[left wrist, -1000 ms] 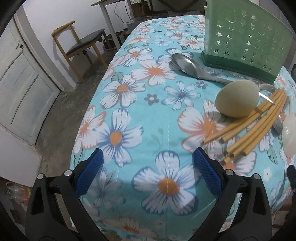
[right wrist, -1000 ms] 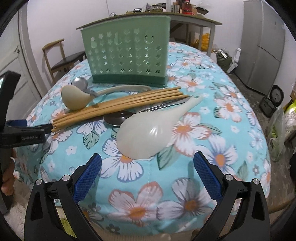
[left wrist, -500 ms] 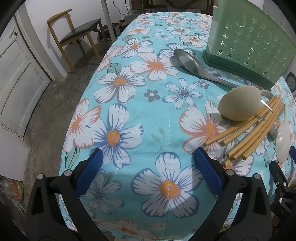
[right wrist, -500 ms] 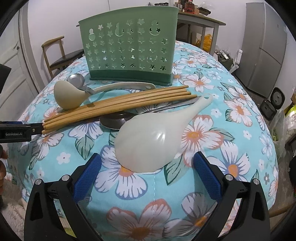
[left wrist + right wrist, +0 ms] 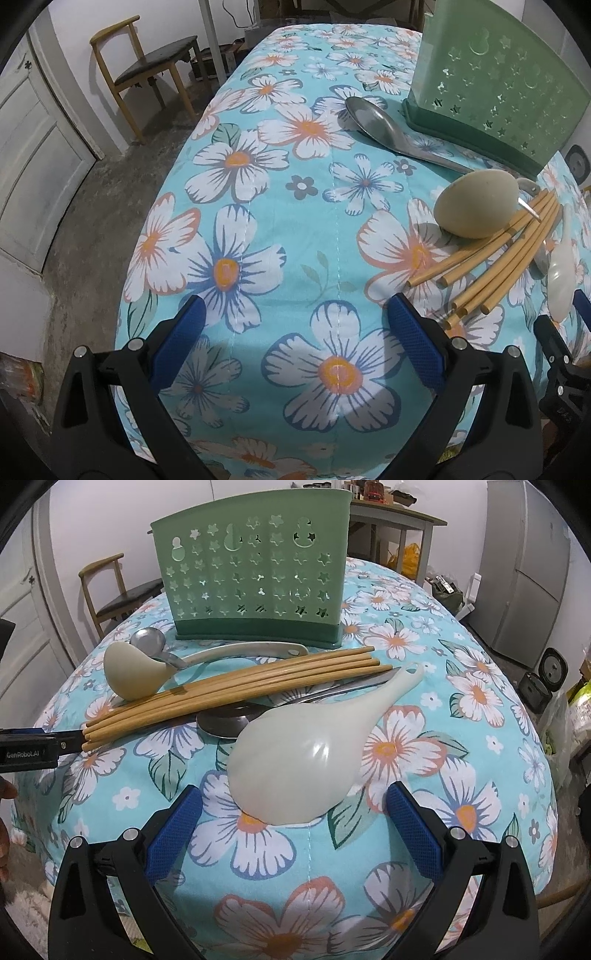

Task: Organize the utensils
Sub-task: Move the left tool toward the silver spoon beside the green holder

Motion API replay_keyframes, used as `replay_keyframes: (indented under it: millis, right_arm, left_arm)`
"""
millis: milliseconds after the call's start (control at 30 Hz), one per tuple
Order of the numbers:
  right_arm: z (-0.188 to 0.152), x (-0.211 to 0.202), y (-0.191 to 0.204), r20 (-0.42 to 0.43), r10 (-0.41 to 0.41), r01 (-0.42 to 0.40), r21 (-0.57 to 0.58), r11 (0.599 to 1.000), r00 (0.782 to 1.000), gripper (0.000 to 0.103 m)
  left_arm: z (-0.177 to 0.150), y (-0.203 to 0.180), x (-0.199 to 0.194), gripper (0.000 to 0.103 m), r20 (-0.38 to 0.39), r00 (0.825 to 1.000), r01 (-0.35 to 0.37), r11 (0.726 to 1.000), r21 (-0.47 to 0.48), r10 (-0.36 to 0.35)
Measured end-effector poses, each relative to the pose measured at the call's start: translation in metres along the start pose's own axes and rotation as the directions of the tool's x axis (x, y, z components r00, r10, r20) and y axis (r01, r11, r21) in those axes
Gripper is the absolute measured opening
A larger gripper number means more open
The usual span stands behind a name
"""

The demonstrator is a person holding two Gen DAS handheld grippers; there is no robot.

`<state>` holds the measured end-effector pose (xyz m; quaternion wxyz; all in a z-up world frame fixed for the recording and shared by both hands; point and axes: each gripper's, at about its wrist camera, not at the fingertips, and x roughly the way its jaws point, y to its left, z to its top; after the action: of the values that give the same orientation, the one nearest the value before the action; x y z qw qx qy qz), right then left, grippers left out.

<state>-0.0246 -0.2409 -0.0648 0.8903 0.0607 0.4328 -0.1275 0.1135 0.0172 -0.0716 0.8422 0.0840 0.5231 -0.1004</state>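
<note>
Pale plastic rice paddle (image 5: 303, 760) lies on the floral tablecloth (image 5: 461, 746), near edge, its blade just ahead of the right gripper (image 5: 293, 819), whose blue-padded fingers (image 5: 173, 830) are spread wide and empty. Behind it: bamboo chopsticks (image 5: 236, 692) in a bundle over a steel spoon (image 5: 225, 722); beige ladle (image 5: 131, 674) at left; green perforated holder (image 5: 255, 576) upright at far side. Left gripper (image 5: 295, 332) hovers over bare cloth left of the chopsticks, fingers likewise apart.
</note>
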Motion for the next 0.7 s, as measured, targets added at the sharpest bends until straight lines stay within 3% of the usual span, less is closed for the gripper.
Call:
replay_keyframes:
  millis: [700]
  right_arm:
    - [0.0045,0.0053,0.0012,0.006,-0.003,0.003,0.027,1.0,1.0,0.097]
  left_arm:
    - [0.0049,-0.0003,0.0021,0.096,0.002,1.0,0.016,1.0,0.017,-0.016]
